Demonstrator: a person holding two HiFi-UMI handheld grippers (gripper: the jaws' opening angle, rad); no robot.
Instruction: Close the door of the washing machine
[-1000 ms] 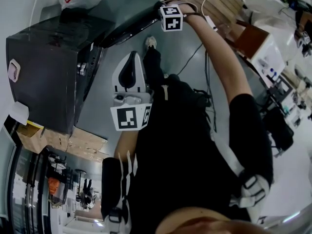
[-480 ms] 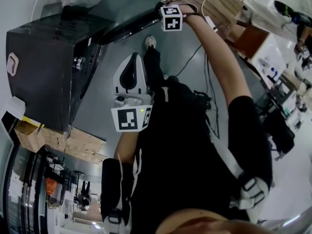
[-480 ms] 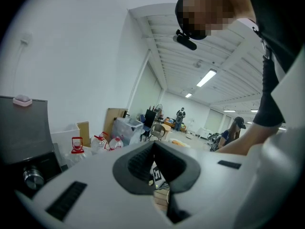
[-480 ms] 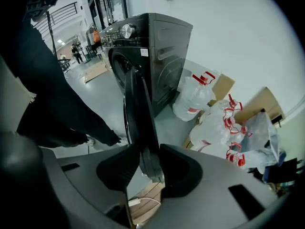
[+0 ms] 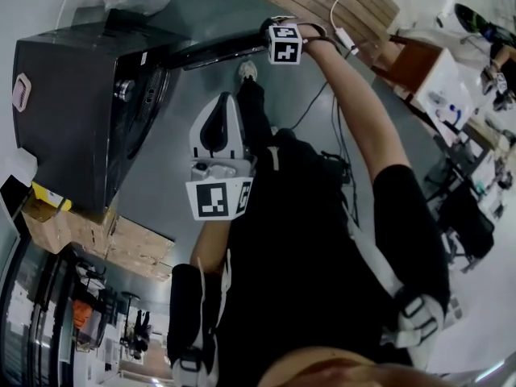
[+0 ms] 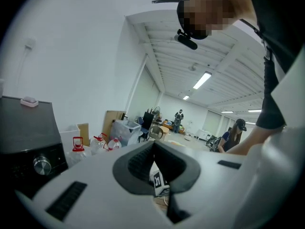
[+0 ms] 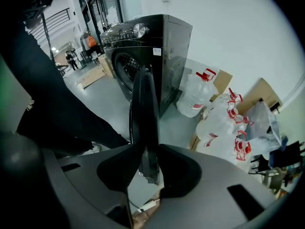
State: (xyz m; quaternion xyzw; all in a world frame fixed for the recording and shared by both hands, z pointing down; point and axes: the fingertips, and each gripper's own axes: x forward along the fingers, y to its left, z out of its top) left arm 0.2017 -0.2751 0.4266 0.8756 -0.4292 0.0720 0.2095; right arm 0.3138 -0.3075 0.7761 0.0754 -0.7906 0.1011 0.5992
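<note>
The black washing machine stands at the left of the head view, with its drum opening in sight in the right gripper view. Its dark door juts out open toward the right. My right gripper is at the door's free edge. In the right gripper view the door's edge runs between the jaws of that gripper, which are closing on it from both sides. My left gripper hangs in front of the machine, away from the door. Its tips meet with nothing between them.
Water jugs and plastic bags with red print lie beside the machine. Cardboard boxes sit on its other side. A cable runs over the grey floor. The person's shoe is below the door.
The door has swung closer to the machine's front, and the right gripper has travelled with its edge. The left gripper has shifted a little across the floor.
</note>
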